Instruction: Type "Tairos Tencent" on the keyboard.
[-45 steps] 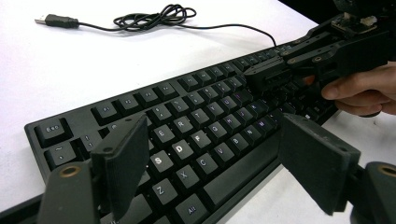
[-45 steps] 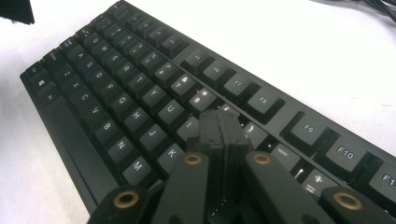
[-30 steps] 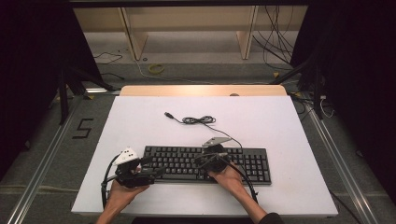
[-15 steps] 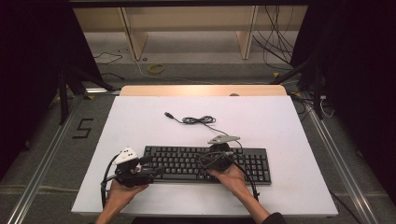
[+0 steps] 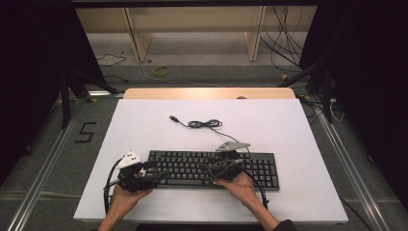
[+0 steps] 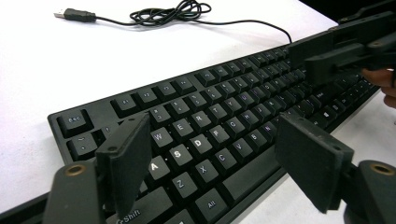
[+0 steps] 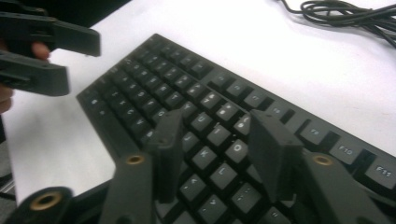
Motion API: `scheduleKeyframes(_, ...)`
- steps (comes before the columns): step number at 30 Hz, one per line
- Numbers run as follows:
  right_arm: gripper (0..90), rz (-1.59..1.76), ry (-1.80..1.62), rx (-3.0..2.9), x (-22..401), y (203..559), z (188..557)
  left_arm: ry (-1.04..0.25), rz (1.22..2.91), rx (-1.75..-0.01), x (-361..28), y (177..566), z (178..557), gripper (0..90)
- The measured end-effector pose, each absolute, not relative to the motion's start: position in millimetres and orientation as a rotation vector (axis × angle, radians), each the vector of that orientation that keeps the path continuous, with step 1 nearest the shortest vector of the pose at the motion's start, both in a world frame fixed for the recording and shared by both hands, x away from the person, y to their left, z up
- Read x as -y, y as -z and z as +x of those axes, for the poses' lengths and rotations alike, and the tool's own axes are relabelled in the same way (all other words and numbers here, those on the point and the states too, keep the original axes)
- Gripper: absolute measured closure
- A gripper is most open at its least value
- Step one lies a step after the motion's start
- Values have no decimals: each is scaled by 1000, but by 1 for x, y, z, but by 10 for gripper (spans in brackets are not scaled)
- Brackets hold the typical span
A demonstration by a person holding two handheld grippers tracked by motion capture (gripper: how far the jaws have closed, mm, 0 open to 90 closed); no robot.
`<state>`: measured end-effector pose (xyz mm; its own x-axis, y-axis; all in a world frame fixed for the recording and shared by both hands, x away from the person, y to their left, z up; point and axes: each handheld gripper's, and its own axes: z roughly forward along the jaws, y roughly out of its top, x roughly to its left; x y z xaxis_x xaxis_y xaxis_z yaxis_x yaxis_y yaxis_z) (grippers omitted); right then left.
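Note:
A black keyboard (image 5: 250, 169) lies near the table's front edge, and its coiled cable (image 5: 204, 123) ends in a USB plug (image 5: 174, 118) behind it. My left gripper (image 5: 159, 173) hovers at the keyboard's left end, pointing right. Its jaws stand wide open above the letter keys (image 6: 205, 140), with nothing between them. My right gripper (image 5: 209, 169) is over the middle of the keyboard, pointing left. Its jaws have just been opening and now stand apart over the keys (image 7: 217, 140), gripping nothing. The two grippers face each other across the keys.
The white table (image 5: 288, 125) has bare room behind and to the right of the keyboard. A wooden strip (image 5: 207, 93) runs along its far edge. Loose cables lie on the floor beyond (image 5: 159, 71).
The right gripper's jaws have spread apart over the keys. Both hands have stayed almost where they were, and the keyboard and cable have not moved.

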<state>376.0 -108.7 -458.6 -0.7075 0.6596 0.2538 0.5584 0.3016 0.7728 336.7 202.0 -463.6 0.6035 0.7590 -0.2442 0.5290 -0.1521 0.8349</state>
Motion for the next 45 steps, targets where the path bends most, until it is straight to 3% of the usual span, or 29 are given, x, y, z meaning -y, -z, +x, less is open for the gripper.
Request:
scheduleKeyframes(9, 414, 1098, -1405, -2425, 110, 454, 366, -303, 1826, -1073, -206, 464, 340, 375)
scheduleKeyframes(24, 359, 1059, -1464, -2424, 115, 453, 349, -320, 1878, -1095, -202, 469, 349, 762)
scheduleKeyframes(30, 334, 1031, -1488, -2429, 114, 453, 342, -303, 1903, -1106, -199, 471, 353, 865)
scheduleKeyframes(45, 318, 1014, -1501, -2434, 117, 452, 332, -276, 1962, -1138, -190, 477, 361, 889)
